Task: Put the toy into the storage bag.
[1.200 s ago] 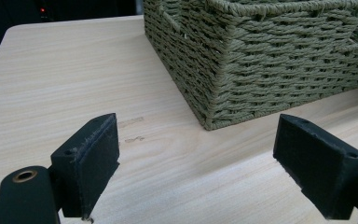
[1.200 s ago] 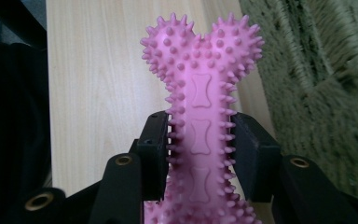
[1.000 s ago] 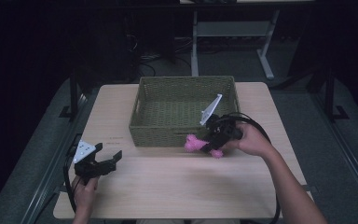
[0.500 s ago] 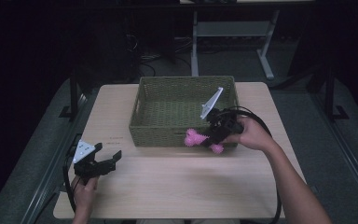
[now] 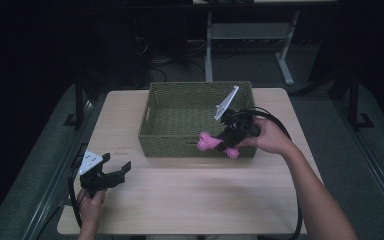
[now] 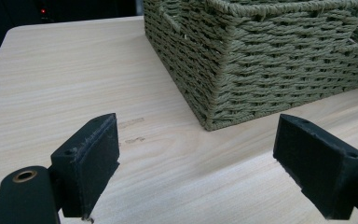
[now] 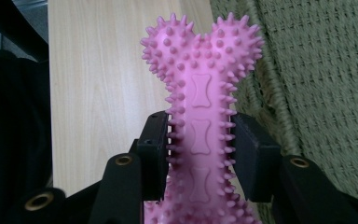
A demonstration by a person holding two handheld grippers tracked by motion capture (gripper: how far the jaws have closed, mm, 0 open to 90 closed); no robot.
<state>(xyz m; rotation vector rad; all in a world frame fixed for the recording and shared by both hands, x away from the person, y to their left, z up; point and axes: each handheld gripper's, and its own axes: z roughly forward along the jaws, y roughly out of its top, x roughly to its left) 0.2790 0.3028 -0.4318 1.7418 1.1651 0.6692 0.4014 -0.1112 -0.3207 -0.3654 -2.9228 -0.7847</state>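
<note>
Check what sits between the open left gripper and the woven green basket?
Nothing: bare light wood tabletop runs from the left gripper to the woven green basket, clearest in the left gripper view.

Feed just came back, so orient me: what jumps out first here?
A spiky pink bone clamped by its shaft in the right gripper, held at the near right rim of a green basket mid-table. The left gripper sits open at the table's near left corner.

— How many toys do you have?
— You have one pink bone toy (image 5: 211, 143).
— And baskets?
— One green basket (image 5: 180, 137), on one bench (image 5: 190, 200).
— How many grippers do you hold?
— Two: the left gripper (image 5: 114, 172) and the right gripper (image 5: 225, 142).
</note>
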